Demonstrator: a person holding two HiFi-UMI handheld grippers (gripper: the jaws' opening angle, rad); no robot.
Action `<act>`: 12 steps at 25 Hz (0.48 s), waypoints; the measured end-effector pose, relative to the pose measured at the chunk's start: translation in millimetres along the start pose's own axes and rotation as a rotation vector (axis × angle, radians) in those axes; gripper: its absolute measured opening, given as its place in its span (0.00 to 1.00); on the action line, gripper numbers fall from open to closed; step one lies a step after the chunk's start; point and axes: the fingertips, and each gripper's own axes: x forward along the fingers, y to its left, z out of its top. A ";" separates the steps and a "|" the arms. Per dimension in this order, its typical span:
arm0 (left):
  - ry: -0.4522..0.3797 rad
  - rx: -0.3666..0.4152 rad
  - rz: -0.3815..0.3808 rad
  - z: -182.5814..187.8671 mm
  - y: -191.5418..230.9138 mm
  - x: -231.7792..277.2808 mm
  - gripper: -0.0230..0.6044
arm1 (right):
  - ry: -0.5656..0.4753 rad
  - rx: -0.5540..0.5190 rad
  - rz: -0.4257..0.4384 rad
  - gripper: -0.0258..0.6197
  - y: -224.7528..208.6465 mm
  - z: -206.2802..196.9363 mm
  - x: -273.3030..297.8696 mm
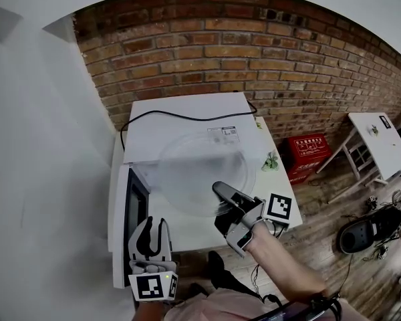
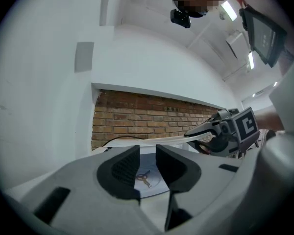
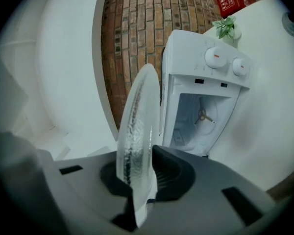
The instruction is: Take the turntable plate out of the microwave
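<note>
Though the head view gives the glass turntable plate (image 1: 202,171) as a faint clear disc out of the microwave (image 1: 187,122), the right gripper view shows it edge-on, its rim clamped between the jaws of the right gripper (image 3: 139,177), with the open cavity and its three-armed hub (image 3: 204,115) behind. Beside the open door (image 1: 135,209), the left gripper (image 2: 147,160) has its jaws apart with nothing between them; its view alone shows the plate as a thin level line.
</note>
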 end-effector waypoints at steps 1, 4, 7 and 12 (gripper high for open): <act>0.004 -0.001 -0.003 -1.1 -0.5 2.5 0.21 | 0.000 0.009 -0.004 0.10 -3.3 1.0 2.9; 0.014 -0.010 -0.006 -5.2 -0.5 9.8 0.21 | 0.001 0.024 -0.012 0.10 -11.0 4.3 11.4; 0.023 -0.019 -0.003 -9.8 1.0 17.0 0.21 | 0.002 0.033 -0.004 0.10 -14.8 10.0 21.2; 0.031 -0.027 -0.007 -15.0 -0.8 28.6 0.21 | 0.011 0.049 0.002 0.09 -26.8 16.1 33.8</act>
